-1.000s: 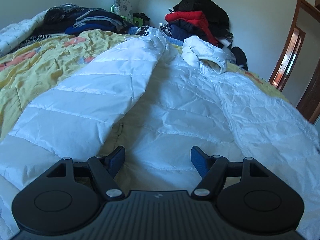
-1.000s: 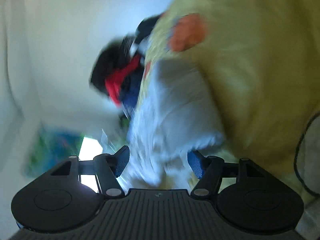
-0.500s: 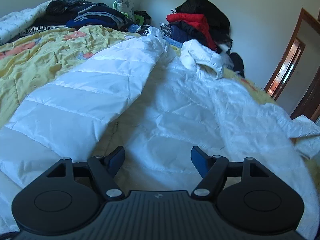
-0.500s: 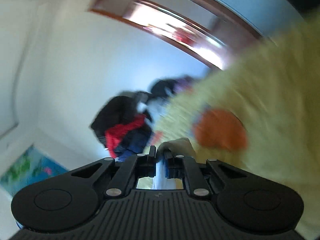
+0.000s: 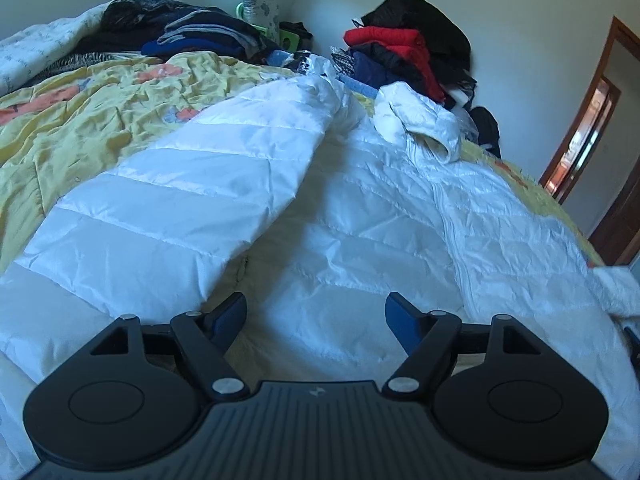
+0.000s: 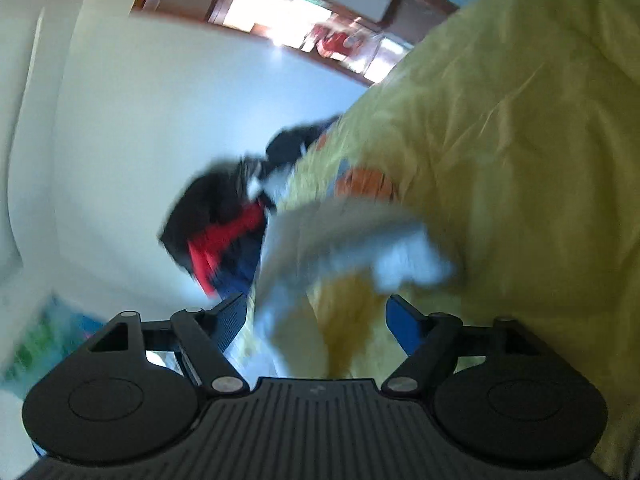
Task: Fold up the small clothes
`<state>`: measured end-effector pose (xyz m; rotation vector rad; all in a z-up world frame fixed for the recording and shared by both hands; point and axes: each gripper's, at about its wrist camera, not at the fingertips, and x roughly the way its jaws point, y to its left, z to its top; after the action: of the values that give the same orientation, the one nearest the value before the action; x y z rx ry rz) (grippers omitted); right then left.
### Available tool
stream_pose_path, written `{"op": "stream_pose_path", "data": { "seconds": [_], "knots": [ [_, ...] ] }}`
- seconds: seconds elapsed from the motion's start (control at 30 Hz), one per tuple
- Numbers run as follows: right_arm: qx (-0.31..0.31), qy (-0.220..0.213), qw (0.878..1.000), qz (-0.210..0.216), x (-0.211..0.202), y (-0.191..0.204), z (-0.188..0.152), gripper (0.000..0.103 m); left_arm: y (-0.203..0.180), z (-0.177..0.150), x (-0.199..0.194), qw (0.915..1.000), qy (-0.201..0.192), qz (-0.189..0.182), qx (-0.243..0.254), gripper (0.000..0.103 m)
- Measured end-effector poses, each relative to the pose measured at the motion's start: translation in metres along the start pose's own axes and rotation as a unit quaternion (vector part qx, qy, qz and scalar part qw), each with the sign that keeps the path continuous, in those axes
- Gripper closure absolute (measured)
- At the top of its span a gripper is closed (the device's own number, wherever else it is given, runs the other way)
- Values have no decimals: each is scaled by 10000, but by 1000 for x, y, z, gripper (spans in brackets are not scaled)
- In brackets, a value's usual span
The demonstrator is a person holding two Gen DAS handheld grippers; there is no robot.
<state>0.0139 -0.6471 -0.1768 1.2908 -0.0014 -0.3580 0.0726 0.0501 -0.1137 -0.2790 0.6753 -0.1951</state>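
A white quilted puffer jacket (image 5: 360, 208) lies spread on the yellow flowered bedspread (image 5: 100, 112), one sleeve already laid across its body. The left gripper (image 5: 316, 316) hovers over the hem and the right gripper (image 6: 316, 316) beside it, both spread apart and empty. The sleeve-folding step seems in hand; next, pinch the loose right sleeve

My left camera looks low along the white jacket (image 5: 360, 216). My right camera, rolled and blurred, faces the yellow bedspread (image 6: 520, 160). Both see the red-and-black clothes pile (image 5: 404, 48).
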Motion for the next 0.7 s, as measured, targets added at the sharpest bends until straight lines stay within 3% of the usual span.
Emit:
{"op": "stream_pose_path", "data": {
  "seconds": [0.07,0.1,0.17,0.2,0.23,0.3,0.37,0.47,0.57,0.7],
  "knots": [
    [314,-116,9994,-10,10,0,9,28,4,5,-1,9999,-75,116,-49,27],
    [410,-183,9989,-120,15,-1,15,34,6,8,-2,9995,-130,267,-77,27],
    [318,-132,9988,-345,29,2,23,73,15,14,-4,9989,-233,359,-173,27],
    [58,-77,9979,-635,38,10,26,83,19,17,-4,9986,-255,367,-269,27],
    [-182,-120,9951,-962,44,20,25,84,25,20,-4,9983,-257,363,-387,27],
    [-521,-186,9912,-1202,54,42,22,85,33,24,-3,9975,-269,352,-551,27],
    [-1013,-365,9855,-1310,57,73,16,85,39,26,-1,9965,-308,387,-668,27],
    [-1871,-508,9742,-1154,63,134,-10,85,49,28,-1,9942,-338,122,-1010,26],
    [-2985,-631,9469,-1012,77,195,-51,85,55,27,-4,9916,-400,-173,-1217,26],
    [-4366,-773,8940,-646,94,264,-120,85,61,23,-12,9881,-501,-431,-1391,25]
  ]
}}
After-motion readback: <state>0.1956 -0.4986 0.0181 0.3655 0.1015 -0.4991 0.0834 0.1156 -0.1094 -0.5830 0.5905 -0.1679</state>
